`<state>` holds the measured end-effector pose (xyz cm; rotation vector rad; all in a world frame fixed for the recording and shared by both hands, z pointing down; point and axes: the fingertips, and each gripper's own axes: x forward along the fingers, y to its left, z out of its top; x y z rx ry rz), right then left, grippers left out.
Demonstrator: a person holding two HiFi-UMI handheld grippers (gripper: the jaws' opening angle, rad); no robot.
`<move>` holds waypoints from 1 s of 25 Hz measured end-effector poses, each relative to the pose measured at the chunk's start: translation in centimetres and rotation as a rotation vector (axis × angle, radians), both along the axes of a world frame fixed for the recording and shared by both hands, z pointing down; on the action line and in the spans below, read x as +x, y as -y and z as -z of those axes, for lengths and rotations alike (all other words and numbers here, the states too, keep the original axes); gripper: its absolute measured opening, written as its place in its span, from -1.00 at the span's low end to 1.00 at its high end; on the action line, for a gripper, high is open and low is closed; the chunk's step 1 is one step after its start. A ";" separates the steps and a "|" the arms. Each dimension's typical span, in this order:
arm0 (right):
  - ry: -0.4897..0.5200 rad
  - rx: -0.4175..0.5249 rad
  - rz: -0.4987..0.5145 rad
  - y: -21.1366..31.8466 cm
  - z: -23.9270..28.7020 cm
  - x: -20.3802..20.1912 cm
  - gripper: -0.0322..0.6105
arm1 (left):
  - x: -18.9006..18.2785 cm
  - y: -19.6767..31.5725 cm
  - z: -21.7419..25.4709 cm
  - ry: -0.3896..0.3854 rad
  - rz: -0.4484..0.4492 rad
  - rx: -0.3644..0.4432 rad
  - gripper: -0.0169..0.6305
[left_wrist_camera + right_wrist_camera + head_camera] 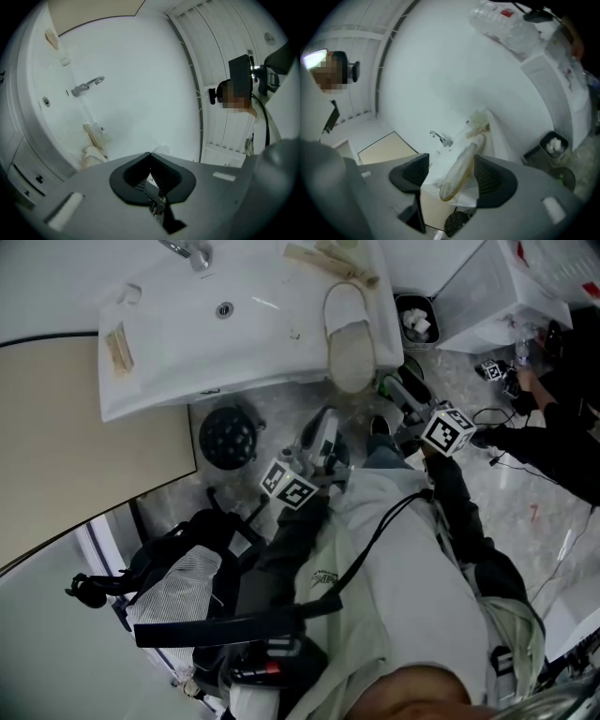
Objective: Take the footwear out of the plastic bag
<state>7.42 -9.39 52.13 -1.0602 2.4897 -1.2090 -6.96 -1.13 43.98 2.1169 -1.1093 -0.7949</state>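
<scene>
While the slipper (351, 334) is lying bare on the sink (169, 352) rim, the right gripper (451, 159) is gaping beside it, the left gripper (150, 155) is pressing its jaws together on nothing; next, probably withdrawing.

A slipper (350, 334) lies on the right edge of the washbasin (272, 343), with a waste bin (416, 320) just right of it.

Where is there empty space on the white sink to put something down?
The biggest bare patch is the middle of the sink, between the drain, the small packet on its left edge and the slipper on its right edge. The right edge is crowded: the slipper, with wrapped items behind it.
</scene>
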 end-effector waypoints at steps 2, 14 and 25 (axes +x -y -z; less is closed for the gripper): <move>0.067 -0.126 -0.010 0.0 -2.4 -0.8 0.07 | -0.5 0.0 0.0 -0.004 0.009 0.000 -0.95; 0.132 -0.494 0.006 1.5 -8.4 -6.3 0.08 | -6.7 -0.7 0.0 -0.011 0.144 0.015 -0.95; 0.299 -0.456 0.162 1.3 -5.6 -5.9 -0.68 | -9.6 0.3 -0.9 -0.087 0.126 0.025 -0.70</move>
